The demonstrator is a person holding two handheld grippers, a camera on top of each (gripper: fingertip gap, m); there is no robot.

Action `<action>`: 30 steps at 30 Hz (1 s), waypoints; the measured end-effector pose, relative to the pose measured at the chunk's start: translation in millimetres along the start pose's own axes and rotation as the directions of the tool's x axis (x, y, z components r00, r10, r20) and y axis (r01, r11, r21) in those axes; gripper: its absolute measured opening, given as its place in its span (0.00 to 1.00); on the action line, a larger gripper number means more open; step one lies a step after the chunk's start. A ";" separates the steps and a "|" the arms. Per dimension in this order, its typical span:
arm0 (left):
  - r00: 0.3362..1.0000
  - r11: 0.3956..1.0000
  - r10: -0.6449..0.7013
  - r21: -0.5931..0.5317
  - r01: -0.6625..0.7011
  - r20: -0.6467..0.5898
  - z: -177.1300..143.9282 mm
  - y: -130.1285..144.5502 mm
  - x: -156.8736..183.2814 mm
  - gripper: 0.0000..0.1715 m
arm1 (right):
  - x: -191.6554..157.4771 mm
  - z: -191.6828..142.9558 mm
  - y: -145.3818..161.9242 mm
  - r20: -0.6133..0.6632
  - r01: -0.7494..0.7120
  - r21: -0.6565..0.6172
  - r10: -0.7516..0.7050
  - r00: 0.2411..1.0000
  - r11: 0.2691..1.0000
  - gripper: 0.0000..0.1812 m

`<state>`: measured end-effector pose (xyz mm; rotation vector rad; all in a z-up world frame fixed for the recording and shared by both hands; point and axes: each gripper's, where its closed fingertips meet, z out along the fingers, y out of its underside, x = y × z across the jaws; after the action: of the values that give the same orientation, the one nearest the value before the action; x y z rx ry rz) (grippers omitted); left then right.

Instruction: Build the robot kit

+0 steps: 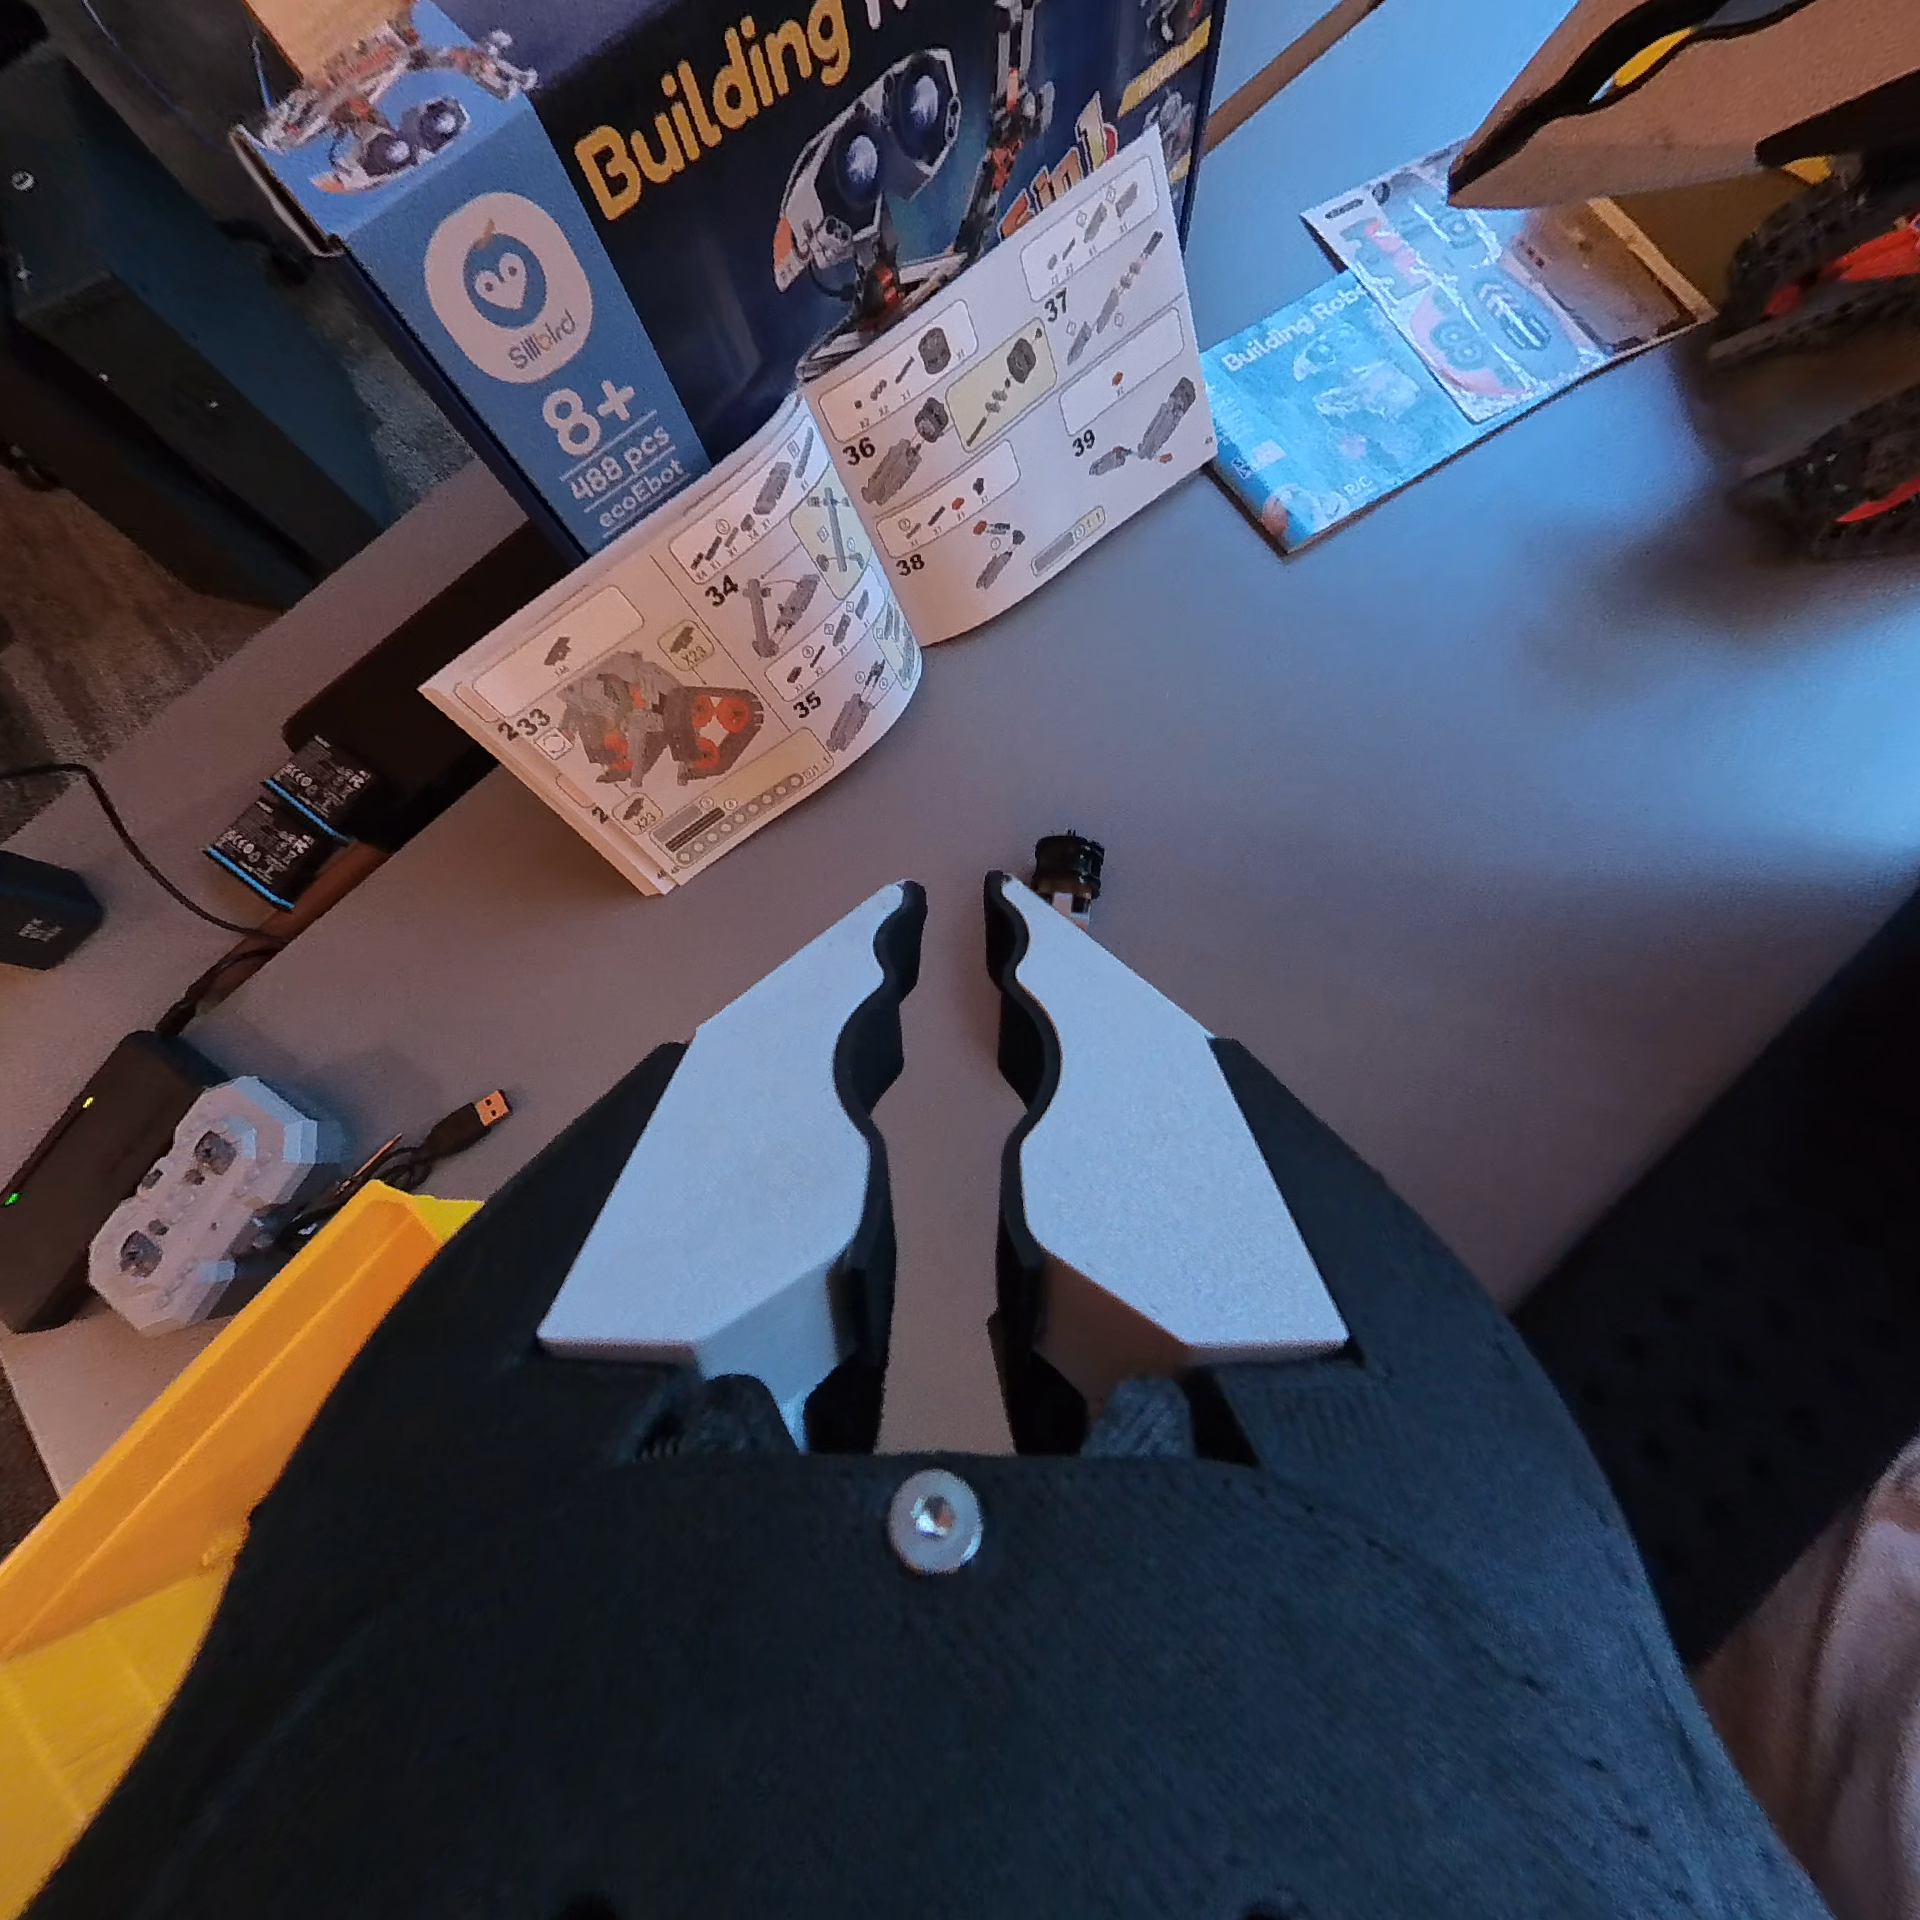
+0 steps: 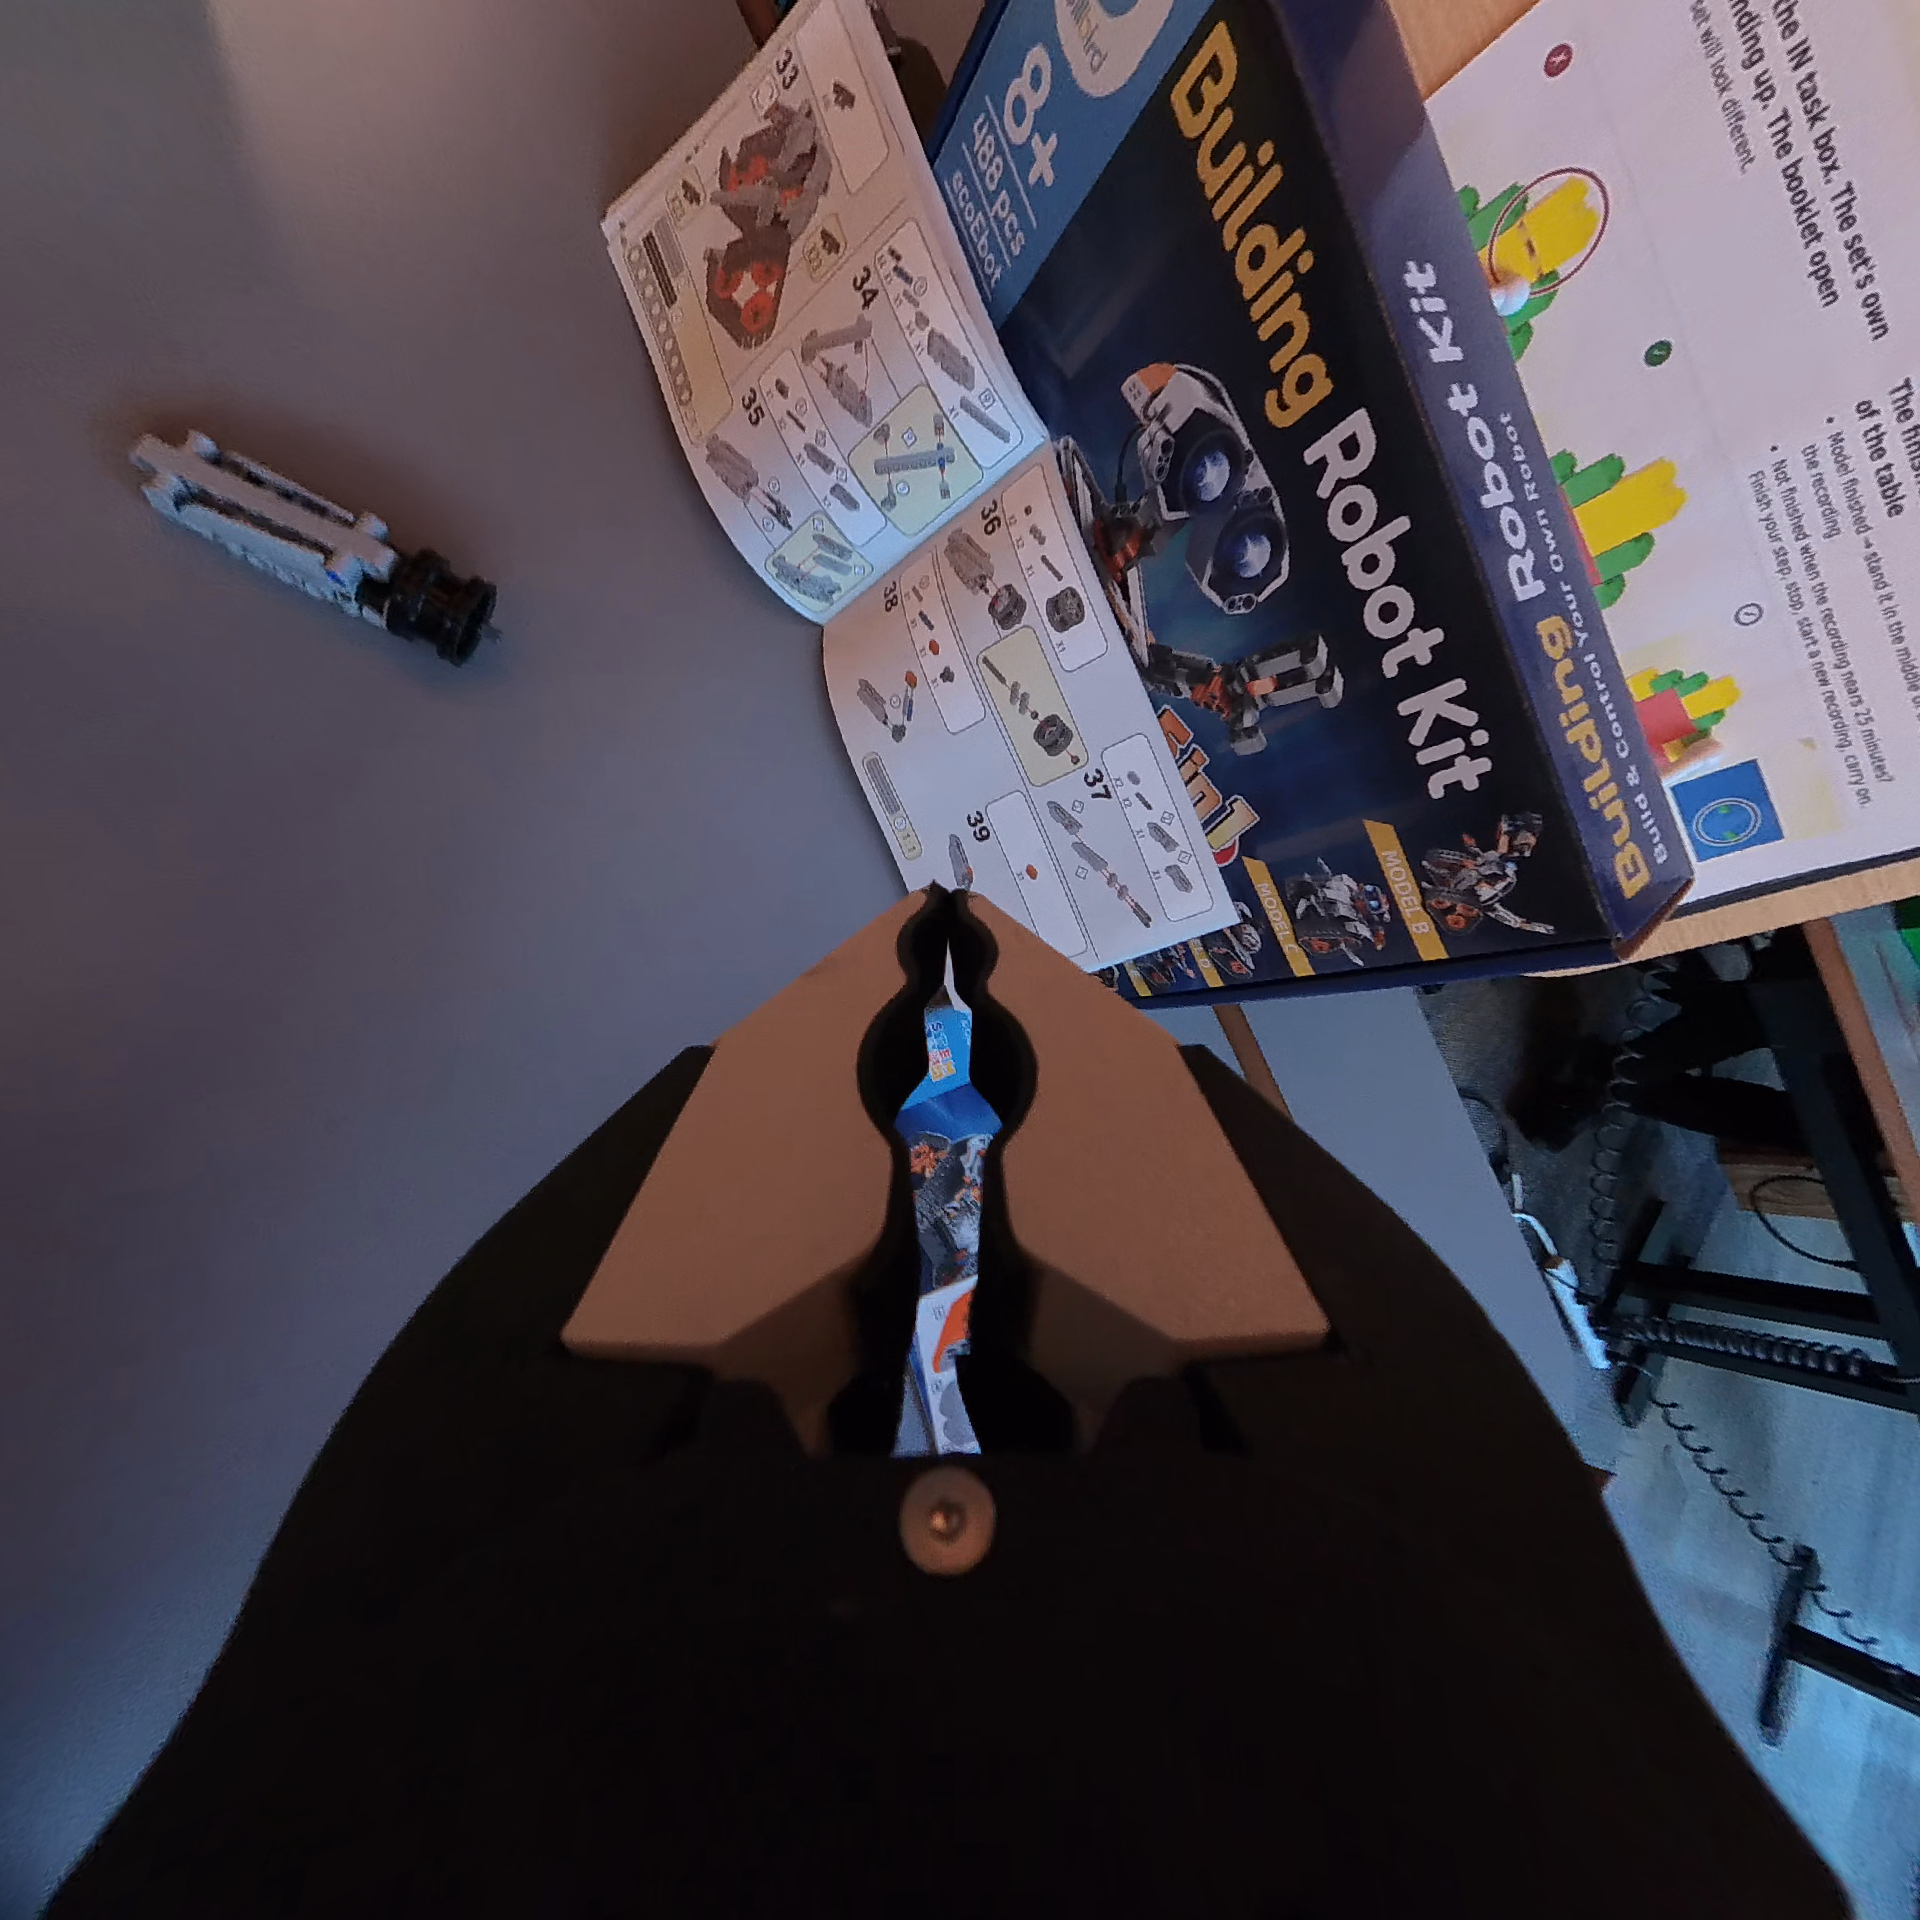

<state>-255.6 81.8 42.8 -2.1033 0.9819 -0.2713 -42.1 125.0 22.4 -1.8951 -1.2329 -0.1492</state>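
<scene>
My left gripper [image 1: 954,896] is open with a narrow gap and holds nothing, a little above the grey table [image 1: 1351,831]. A small brick assembly [image 1: 1070,864], a grey beam with a black wheel at one end, lies just beyond its right fingertip, mostly hidden by that finger. The assembly shows whole in the right wrist view [image 2: 312,540], lying alone on the table. My right gripper [image 2: 943,906] is shut, tips together. Blue printed paper [image 2: 948,1132] shows through the gap between its fingers; I cannot tell if it is pinched. The right gripper also shows in the left wrist view [image 1: 1558,125], over a sticker sheet [image 1: 1455,291].
An open instruction booklet [image 1: 831,582] leans on a dark blue kit box [image 1: 727,187]. A blue booklet [image 1: 1320,416] lies to the right, with a tracked model [image 1: 1829,343] beyond it. A yellow bin [image 1: 156,1507], a grey remote [image 1: 197,1205] and a cable [image 1: 457,1127] are at the left. My hands' fingertips stand some 25 cm from each other. The small brick assembly [image 1: 1070,864] is about equally far from each gripper, around 20 cm. Look for it in the right wrist view [image 2: 444,610] too.
</scene>
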 end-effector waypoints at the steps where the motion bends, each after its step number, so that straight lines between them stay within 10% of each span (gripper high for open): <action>1: 1.000 1.000 -0.005 0.006 0.005 0.001 -0.4 -1.1 -0.9 0.06 | 1.0 0.4 -1.0 0.000 -0.016 0.005 0.016 1.000 1.000 0.00; 30: 1.000 1.000 -0.001 -0.009 0.001 0.002 -2.2 2.1 0.1 0.07 | -3.9 4.0 -1.0 -0.006 0.034 -0.018 -0.034 0.999 0.999 0.00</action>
<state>-257.7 79.7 42.8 -2.1120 0.9822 -0.2662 -46.1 125.2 18.4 -1.8882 -1.2641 -0.1854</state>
